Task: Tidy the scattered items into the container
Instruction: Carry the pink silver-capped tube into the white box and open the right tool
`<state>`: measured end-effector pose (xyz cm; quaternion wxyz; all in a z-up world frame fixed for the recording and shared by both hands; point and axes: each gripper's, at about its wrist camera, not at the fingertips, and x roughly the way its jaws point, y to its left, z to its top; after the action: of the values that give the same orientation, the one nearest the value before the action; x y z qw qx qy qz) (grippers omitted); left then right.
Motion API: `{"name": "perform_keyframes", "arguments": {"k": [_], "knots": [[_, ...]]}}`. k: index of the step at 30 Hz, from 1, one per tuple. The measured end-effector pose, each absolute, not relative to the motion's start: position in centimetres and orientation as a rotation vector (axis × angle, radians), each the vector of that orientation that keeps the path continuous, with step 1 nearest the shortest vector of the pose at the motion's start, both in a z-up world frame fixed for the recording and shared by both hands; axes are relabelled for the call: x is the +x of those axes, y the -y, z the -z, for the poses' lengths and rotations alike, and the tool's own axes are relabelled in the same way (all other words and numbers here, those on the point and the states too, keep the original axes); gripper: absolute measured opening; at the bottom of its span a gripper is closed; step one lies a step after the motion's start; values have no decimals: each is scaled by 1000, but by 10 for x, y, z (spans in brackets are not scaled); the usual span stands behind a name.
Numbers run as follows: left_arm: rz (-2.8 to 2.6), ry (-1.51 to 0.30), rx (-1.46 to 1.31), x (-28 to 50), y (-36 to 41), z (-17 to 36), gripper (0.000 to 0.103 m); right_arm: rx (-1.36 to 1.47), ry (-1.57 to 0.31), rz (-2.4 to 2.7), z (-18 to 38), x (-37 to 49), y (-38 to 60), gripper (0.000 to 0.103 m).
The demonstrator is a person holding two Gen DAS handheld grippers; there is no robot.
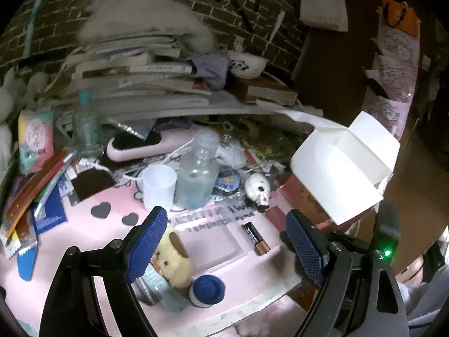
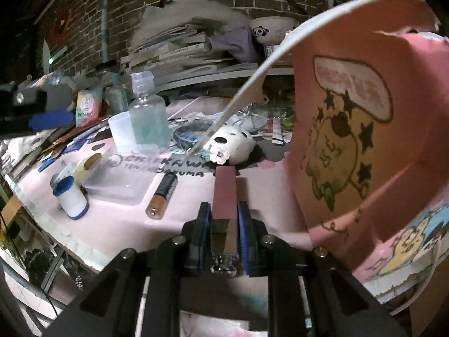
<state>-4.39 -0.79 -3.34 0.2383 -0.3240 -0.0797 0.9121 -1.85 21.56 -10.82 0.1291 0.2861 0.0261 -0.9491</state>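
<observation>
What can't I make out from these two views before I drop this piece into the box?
- Inside of the pink cartoon-printed cardboard box: right wrist view cuts it off at the edge; left wrist view shows only its white flaps.
- Near end of the flat dusty-pink bar in the right tongs: hidden between the pads.
- Yellow plush toy: partly behind the open left tongs, left wrist view.
- Black-and-copper battery label: blurred, both views.

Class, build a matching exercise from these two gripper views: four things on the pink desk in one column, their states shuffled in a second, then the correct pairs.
Things:
1 black-and-copper battery
2 clear plastic bottle of pale blue liquid
3 flat dusty-pink bar
4 left gripper

States:
A clamped by the right gripper
B open, holding nothing
C lying flat
D standing upright

Pairs: 1-C, 2-D, 3-A, 4-B
</observation>
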Motion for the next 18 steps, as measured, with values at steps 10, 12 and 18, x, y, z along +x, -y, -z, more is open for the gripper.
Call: {"name": "perform_keyframes", "arguments": {"k": [10,12,18], "knots": [[-2504,254,-910,-42,17,40,84,708,-177,2736,94,-2,-206,15],[-2520,262,-905,-40,22,39,84,666,-210,2713,88,4,-196,15],[-2569,298,-896,-33,40,36,84,536,-300,2679,65,15,-166,15]]}}
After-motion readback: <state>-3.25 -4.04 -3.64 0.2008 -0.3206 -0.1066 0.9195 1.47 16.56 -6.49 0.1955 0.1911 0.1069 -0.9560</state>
